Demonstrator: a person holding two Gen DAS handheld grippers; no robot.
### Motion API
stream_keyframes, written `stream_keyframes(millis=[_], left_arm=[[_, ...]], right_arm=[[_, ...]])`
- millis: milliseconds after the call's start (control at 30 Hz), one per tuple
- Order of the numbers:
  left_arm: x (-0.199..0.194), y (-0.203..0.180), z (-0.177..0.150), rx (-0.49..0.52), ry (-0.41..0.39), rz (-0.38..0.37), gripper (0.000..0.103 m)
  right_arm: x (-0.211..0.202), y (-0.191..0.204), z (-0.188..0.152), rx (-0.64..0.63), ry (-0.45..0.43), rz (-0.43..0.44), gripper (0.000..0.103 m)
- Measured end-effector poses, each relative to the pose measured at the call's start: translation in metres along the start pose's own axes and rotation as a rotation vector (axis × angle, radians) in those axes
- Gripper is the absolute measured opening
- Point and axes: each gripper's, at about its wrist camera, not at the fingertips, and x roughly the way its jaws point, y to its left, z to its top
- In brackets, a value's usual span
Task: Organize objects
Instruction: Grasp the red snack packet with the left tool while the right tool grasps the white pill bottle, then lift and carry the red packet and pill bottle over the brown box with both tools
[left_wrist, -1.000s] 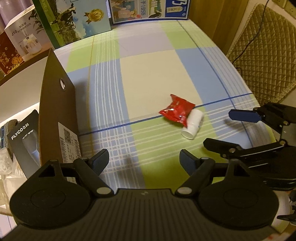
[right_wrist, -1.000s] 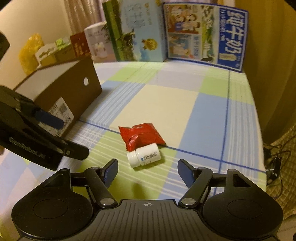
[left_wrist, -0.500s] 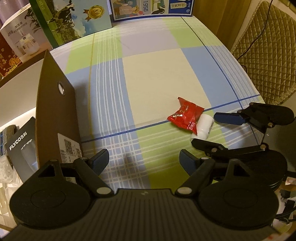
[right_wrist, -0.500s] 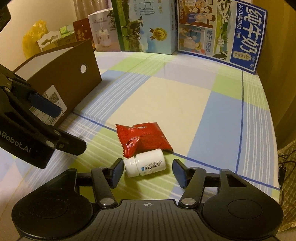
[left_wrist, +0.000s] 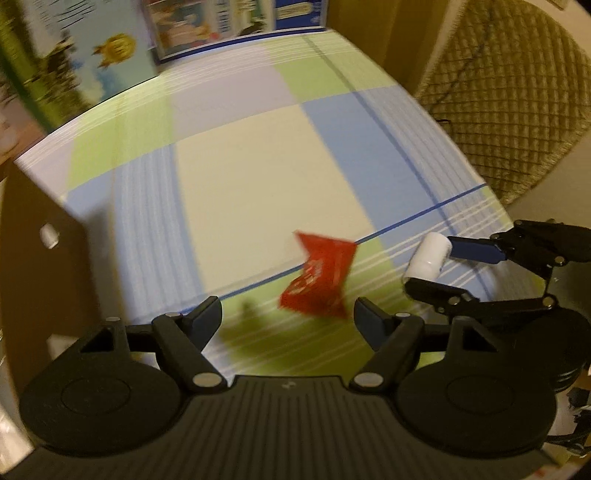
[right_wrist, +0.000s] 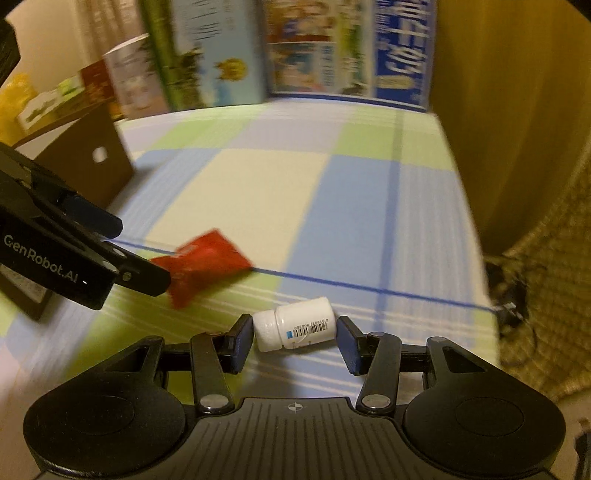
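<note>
Two grippers over a plaid tablecloth (left_wrist: 258, 177).

Left wrist view: left gripper (left_wrist: 288, 319) jaws wide, have just been narrowing a little, nothing pinched. Red packet (left_wrist: 319, 280) lies on the cloth just ahead of the gap, toward the 1 o'clock pad, blurred. Right gripper (left_wrist: 432, 266) enters at 3 o'clock with the white bottle (left_wrist: 428, 256) between its fingers. Brown cardboard box (left_wrist: 37, 266) at 9 o'clock. Printed cartons (left_wrist: 110, 48) at 11–12 o'clock. Quilted cushion (left_wrist: 517, 96) at 2 o'clock.

Right wrist view: right gripper (right_wrist: 295, 338) narrow, pads against cap end and base end of the white bottle (right_wrist: 295, 326), which lies on its side, barcode up; jaws closed in within the last second. Red packet (right_wrist: 203, 266) at 10 o'clock of the bottle, apart from it. Left gripper (right_wrist: 110, 247) at 9 o'clock, its lower finger tip overlapping the packet's edge; contact unclear. Brown box (right_wrist: 92, 162) at 10 o'clock.
</note>
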Motion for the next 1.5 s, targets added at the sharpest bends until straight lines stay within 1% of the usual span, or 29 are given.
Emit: stream_keyframes(millis=[133,233,333,367,433,467,600,733,900,1033,1167,1500], left_arm=[[0.016,-0.012,0.008,0.041,-0.006,-0.02,0.071],[0.03,-0.018,0.012,0.056,0.006,-0.024,0.062],[0.039,-0.021,0.013,0.039,0.0,-0.024,0.049],[0.041,-0.021,0.013,0.03,0.002,-0.023,0.038],[0.042,-0.02,0.011,0.001,-0.003,-0.021,0.031],[0.04,-0.019,0.01,-0.011,-0.007,-0.027,0.025],[0.032,-0.014,-0.001,-0.081,-0.003,-0.042,0.024],[0.019,-0.011,-0.023,-0.115,0.002,-0.05,0.024],[-0.001,-0.004,-0.061,-0.151,0.014,-0.058,0.024],[-0.018,0.0,-0.095,-0.178,0.023,-0.058,0.024],[-0.034,0.01,-0.13,-0.23,0.034,-0.023,0.024],[-0.065,0.04,-0.19,-0.424,0.03,0.081,0.024]], right_arm=[[-0.007,-0.013,0.0,0.045,-0.003,-0.035,0.046],[-0.01,-0.017,-0.002,0.061,-0.008,-0.045,0.046],[-0.011,-0.016,-0.004,0.064,-0.013,-0.052,0.046],[-0.011,-0.015,-0.004,0.064,-0.013,-0.052,0.046],[-0.011,-0.014,-0.004,0.066,-0.011,-0.047,0.046],[-0.011,-0.013,-0.005,0.064,-0.01,-0.044,0.046],[-0.013,-0.007,-0.008,0.054,-0.003,-0.024,0.046],[-0.018,0.004,-0.016,0.04,0.008,0.008,0.046],[-0.027,0.021,-0.032,0.015,0.029,0.067,0.046],[-0.035,0.041,-0.047,-0.038,0.052,0.123,0.046],[-0.042,0.056,-0.058,-0.082,0.07,0.173,0.046],[-0.051,0.098,-0.074,-0.221,0.084,0.293,0.046]])
